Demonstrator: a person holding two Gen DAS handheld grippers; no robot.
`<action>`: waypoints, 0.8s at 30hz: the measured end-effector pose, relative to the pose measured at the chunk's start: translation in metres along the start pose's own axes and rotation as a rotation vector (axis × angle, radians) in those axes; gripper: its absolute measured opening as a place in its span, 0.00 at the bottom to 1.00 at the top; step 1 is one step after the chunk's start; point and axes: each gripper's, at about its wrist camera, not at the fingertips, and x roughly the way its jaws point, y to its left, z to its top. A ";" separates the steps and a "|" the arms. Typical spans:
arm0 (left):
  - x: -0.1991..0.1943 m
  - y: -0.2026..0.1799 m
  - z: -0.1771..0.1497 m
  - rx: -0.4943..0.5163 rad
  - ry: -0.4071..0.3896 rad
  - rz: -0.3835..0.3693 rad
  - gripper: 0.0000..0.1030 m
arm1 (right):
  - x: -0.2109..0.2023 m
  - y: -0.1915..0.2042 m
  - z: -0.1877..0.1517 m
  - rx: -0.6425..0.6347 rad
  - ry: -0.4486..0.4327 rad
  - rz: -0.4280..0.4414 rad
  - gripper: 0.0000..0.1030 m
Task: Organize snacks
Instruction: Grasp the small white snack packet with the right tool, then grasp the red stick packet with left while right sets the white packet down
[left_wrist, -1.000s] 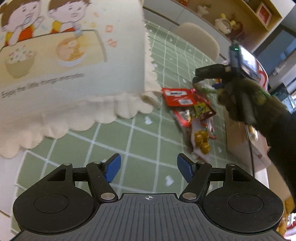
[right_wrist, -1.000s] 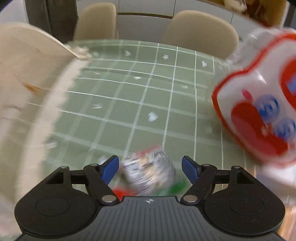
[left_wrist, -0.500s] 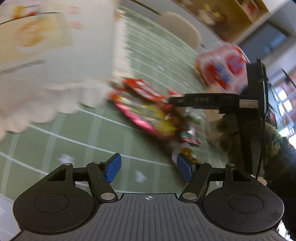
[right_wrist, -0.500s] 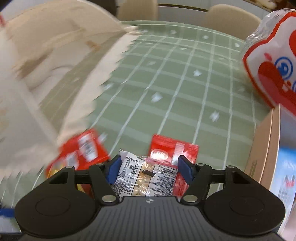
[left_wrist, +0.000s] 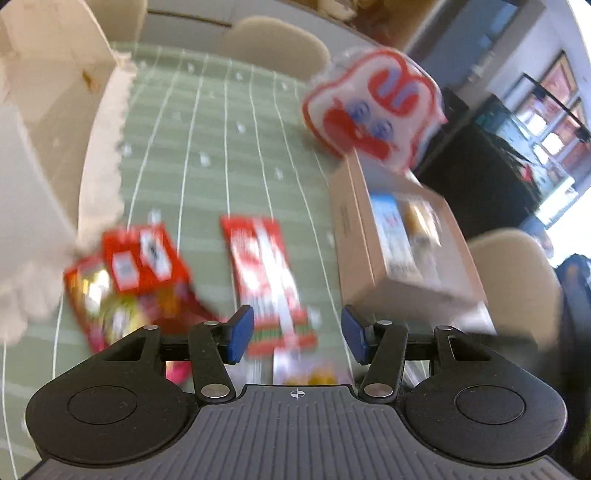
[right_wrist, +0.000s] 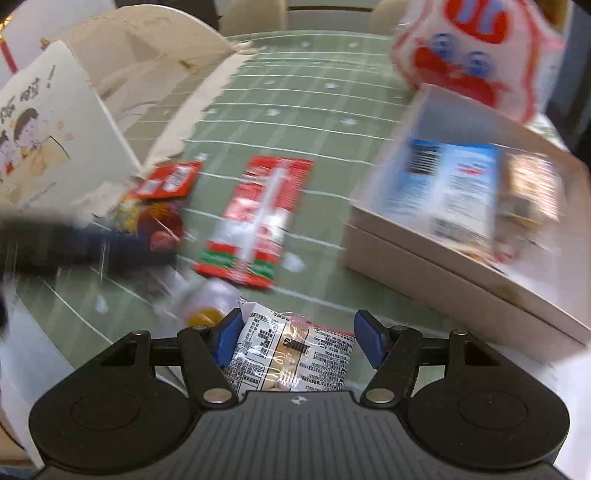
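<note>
Right hand-held gripper (right_wrist: 298, 339) spread around a snack packet (right_wrist: 291, 360) (printed wrapper).

Your two wrist cameras look forward, low and close over the green checked tablecloth (left_wrist: 207, 177). Both views share the long red packet (left_wrist: 264, 273) (right_wrist: 258, 218) and the cardboard box (left_wrist: 364, 236) (right_wrist: 443, 266).

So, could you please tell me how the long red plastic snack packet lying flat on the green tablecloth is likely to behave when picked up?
The long red plastic snack packet looks thin and flat, so probably light and floppy, sagging at its ends. Its glossy film may slip between the tongs.
</note>
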 end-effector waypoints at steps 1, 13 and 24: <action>0.009 -0.002 0.006 0.009 0.000 0.027 0.56 | -0.006 -0.003 -0.009 -0.010 -0.019 -0.027 0.64; 0.096 -0.039 0.017 0.139 0.097 0.315 0.65 | -0.036 -0.050 -0.076 0.164 -0.090 -0.044 0.73; 0.085 -0.033 -0.001 0.166 0.018 0.287 0.57 | -0.053 -0.038 -0.094 0.030 -0.122 -0.079 0.74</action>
